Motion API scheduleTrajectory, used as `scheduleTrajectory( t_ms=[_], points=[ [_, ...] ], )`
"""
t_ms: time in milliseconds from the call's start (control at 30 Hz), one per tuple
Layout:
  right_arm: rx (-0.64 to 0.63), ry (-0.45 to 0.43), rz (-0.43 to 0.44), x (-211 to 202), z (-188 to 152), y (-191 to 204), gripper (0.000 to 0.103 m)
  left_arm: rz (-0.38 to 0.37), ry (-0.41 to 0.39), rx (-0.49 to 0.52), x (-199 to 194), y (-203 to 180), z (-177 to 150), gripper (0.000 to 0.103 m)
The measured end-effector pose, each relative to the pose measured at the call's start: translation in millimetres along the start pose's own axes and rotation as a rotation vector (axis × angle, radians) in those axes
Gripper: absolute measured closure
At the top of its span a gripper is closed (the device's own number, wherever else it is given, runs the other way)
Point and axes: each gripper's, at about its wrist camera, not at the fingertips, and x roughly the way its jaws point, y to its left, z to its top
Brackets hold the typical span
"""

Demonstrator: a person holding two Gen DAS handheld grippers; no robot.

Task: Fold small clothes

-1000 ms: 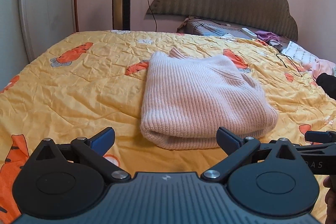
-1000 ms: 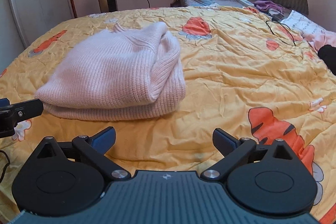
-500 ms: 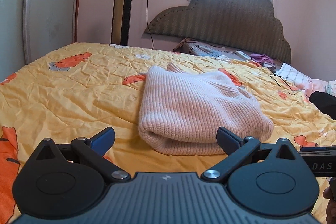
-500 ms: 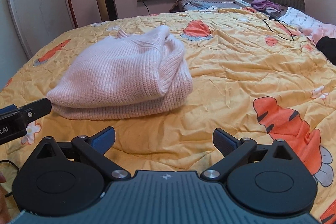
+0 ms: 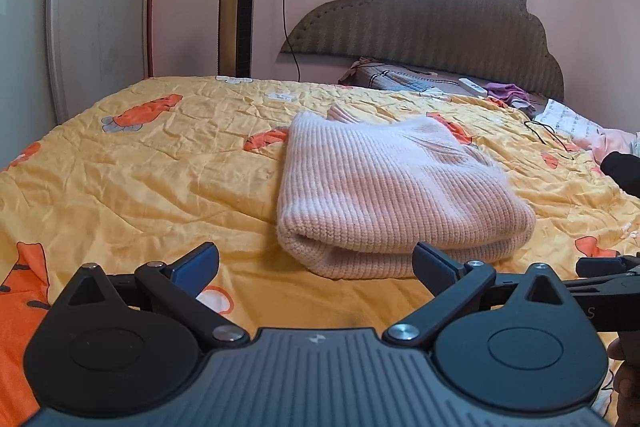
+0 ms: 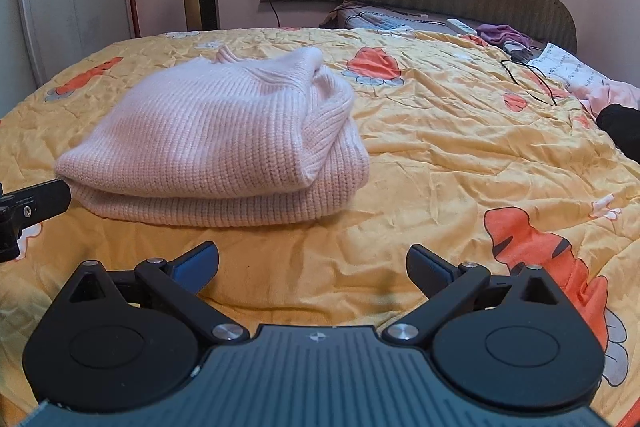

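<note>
A pale pink ribbed knit sweater (image 5: pixel 396 191) lies folded in a thick bundle on the yellow quilt (image 5: pixel 140 179); it also shows in the right wrist view (image 6: pixel 216 143). My left gripper (image 5: pixel 316 263) is open and empty, just in front of the bundle's near fold. My right gripper (image 6: pixel 312 261) is open and empty, over bare quilt in front of and to the right of the sweater. Each gripper's tip shows at the edge of the other's view.
The padded headboard (image 5: pixel 440 19) stands at the far end, with a remote (image 5: pixel 472 87), purple cloth (image 5: pixel 508 93) and a black cable (image 5: pixel 548 139) near it. A dark garment (image 6: pixel 620 127) lies at the right edge. A tower fan (image 5: pixel 238 3) stands by the wall.
Both grippers have drawn back and tilted up a little, so more of the wall and window shows. The sweater has not moved. Both stay open.
</note>
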Motion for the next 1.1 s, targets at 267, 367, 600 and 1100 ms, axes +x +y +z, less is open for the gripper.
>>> scheduleTrajectory(
  t_ms=[267,367,600,1100],
  points=[
    [0.027,-0.006,0.024,-10.4,3.5,-2.0,0.001,-0.046,0.034,-0.014,-1.7,1.0,10.2,0.000],
    [0.028,0.001,0.019,-9.8,2.7,-2.9,0.001,-0.051,0.047,-0.014,-1.4,-0.6,9.6,0.000],
    [0.029,0.002,0.021,-10.8,-0.7,-6.4,0.001,-0.077,0.093,-0.064,3.5,5.9,8.0,0.000],
    [0.028,0.002,0.034,-13.8,-1.3,-6.6,0.001,-0.107,0.170,-0.097,7.1,7.2,7.8,0.000]
  ],
)
